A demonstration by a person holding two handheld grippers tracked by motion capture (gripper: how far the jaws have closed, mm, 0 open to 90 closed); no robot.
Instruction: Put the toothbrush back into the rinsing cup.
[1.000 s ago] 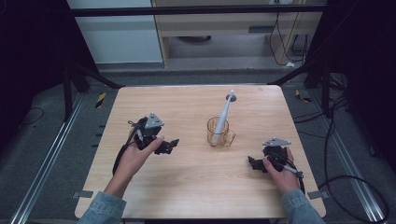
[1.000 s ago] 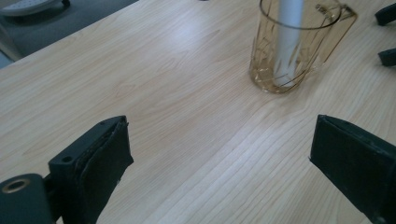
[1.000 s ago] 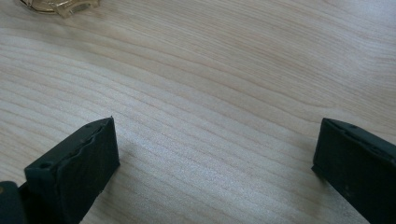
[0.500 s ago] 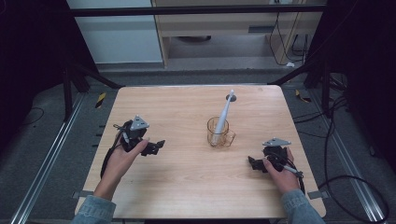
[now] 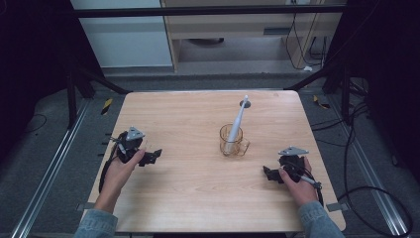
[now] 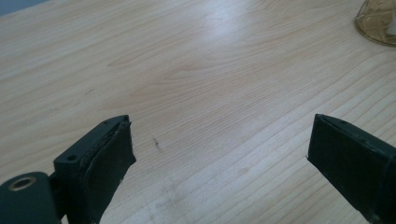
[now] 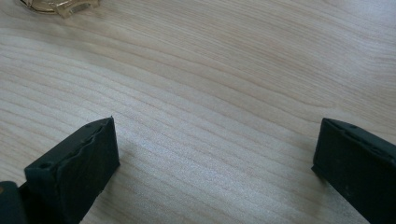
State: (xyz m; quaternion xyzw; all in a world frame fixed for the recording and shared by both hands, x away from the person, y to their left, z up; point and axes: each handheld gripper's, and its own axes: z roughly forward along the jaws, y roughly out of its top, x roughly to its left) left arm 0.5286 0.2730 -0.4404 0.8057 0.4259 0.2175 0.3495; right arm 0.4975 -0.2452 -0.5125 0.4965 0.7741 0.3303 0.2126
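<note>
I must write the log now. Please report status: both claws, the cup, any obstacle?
Left claw open, empty. Right claw open, empty. Toothbrush standing in amber cup, mid-table. Nothing in the way.

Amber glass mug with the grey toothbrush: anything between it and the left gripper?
Nothing visible. Bare wooden table lies between the left gripper and the amber glass mug holding the grey toothbrush. The jaws are open and empty, pointing toward the mug.

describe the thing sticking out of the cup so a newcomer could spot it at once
On the light wooden table, right of centre, stands a clear amber glass cup with a handle. Leaning in it is a slim white toothbrush-like stick, its top tilted away from the person. It is the table's only tall white thing.
</note>
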